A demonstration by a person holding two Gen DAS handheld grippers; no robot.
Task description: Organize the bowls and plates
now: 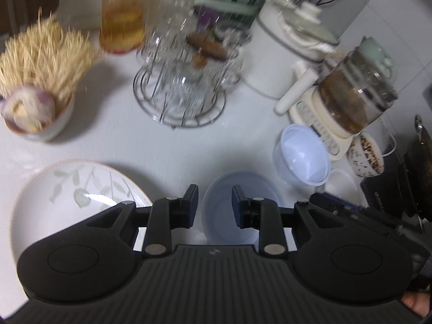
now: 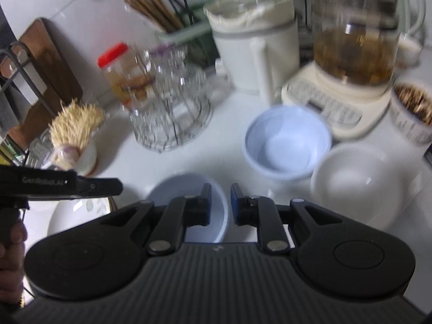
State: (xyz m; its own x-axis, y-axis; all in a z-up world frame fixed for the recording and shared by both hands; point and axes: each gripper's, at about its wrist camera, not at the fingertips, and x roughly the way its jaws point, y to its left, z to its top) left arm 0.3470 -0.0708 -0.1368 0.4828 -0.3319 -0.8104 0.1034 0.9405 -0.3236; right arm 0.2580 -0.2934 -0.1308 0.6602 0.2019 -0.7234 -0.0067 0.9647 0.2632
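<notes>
A white plate with a leaf pattern lies on the white counter at the near left; a part of it shows in the right wrist view. A pale blue bowl sits just under both grippers. A second pale blue bowl stands further right. A white bowl sits beside it. My left gripper is open and empty above the near bowl. My right gripper is open a little, empty, over that bowl's right rim.
A wire rack with glasses stands mid-counter. A cup of toothpicks with garlic is at the left, a red-lidded jar behind. A white pot, a glass kettle on its base and a patterned bowl crowd the right.
</notes>
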